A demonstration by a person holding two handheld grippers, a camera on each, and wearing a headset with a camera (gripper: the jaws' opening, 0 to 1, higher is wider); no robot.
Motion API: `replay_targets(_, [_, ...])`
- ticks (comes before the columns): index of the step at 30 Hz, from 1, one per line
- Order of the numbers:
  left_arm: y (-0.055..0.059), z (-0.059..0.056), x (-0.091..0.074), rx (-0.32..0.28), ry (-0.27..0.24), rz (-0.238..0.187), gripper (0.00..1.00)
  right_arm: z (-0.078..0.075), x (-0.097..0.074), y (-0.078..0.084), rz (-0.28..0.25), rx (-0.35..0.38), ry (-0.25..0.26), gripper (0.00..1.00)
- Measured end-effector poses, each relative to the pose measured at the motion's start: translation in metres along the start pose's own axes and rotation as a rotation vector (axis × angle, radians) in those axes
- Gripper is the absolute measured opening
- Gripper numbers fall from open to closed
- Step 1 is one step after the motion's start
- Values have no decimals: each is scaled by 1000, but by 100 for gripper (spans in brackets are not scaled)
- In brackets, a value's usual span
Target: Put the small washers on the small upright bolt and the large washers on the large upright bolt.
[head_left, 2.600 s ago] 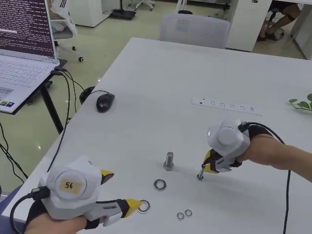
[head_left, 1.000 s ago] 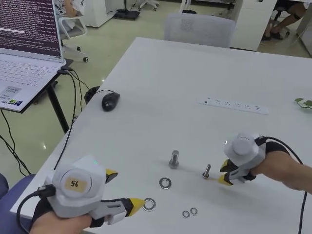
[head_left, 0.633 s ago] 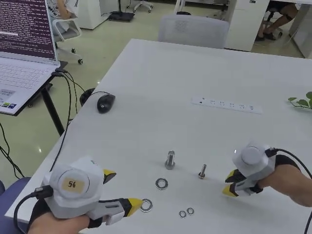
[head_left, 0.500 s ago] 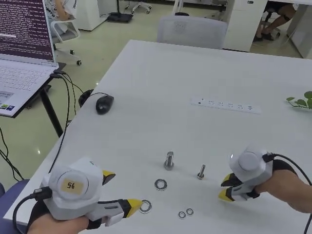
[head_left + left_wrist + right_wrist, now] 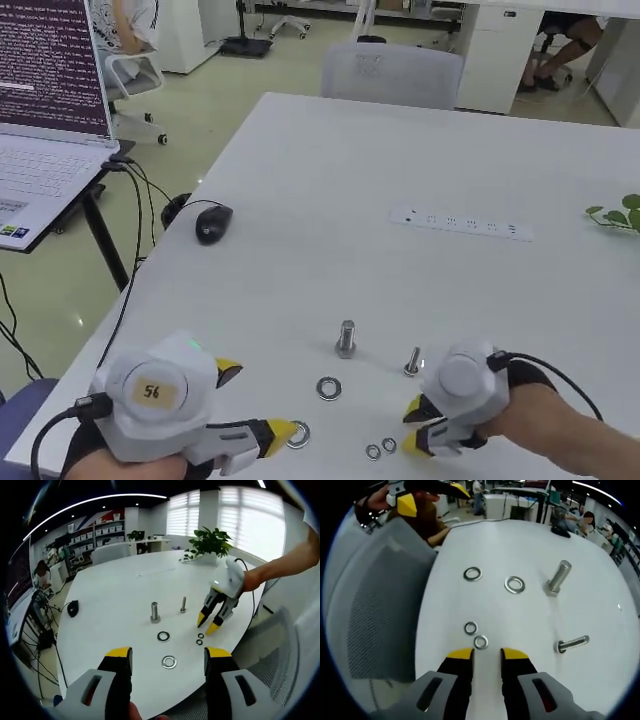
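Note:
The large bolt [image 5: 346, 338] and the small bolt [image 5: 412, 362] stand upright on the white table [image 5: 330, 180]. One large washer [image 5: 328, 387] lies near the big bolt. Another large washer [image 5: 297, 434] lies just off my left gripper [image 5: 255, 402], which is open and holds nothing. Two small washers [image 5: 373, 452] [image 5: 389, 444] lie side by side. My right gripper [image 5: 411, 426] is open, its jaws a narrow gap apart, close beside them. In the right gripper view one small washer [image 5: 480, 641] sits just ahead of the right gripper [image 5: 487, 654]. In the left gripper view a large washer [image 5: 169, 661] lies between the spread jaws.
A mouse [image 5: 213, 222] with its cable lies at the table's left edge. A power strip [image 5: 460, 224] sits farther back. A laptop [image 5: 40, 110] stands on a side stand to the left, a grey chair [image 5: 390, 75] beyond the far edge, a plant [image 5: 620, 212] at right.
My right gripper left the small bolt, swung out to the right, then came back toward the near edge beside the small washers. The left gripper has stayed put.

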State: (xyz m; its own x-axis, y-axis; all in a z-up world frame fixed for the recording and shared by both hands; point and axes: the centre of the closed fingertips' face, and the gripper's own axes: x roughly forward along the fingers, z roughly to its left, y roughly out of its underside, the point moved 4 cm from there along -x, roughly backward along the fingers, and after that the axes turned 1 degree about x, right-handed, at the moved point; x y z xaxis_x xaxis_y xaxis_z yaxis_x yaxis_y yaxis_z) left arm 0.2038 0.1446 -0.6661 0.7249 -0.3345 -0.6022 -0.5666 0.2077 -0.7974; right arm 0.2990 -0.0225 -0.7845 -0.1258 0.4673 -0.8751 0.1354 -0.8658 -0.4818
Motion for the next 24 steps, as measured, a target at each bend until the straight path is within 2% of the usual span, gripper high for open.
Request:
replay_targets(2, [0, -2, 0, 2, 2, 0, 58, 4, 3, 0, 23, -33, -6, 22])
replay_targets(10, [-1, -2, 1, -1, 1, -2, 58, 5, 7, -5, 29, -67, -16, 22])
replay_targets(15, [-1, -1, 1, 0, 1, -1, 58, 4, 8, -5, 65, -126, -21, 20])
replay_targets(24, [-2, -4, 3, 1, 8, -1, 58, 7, 10, -9, 90, -199, -35, 18])
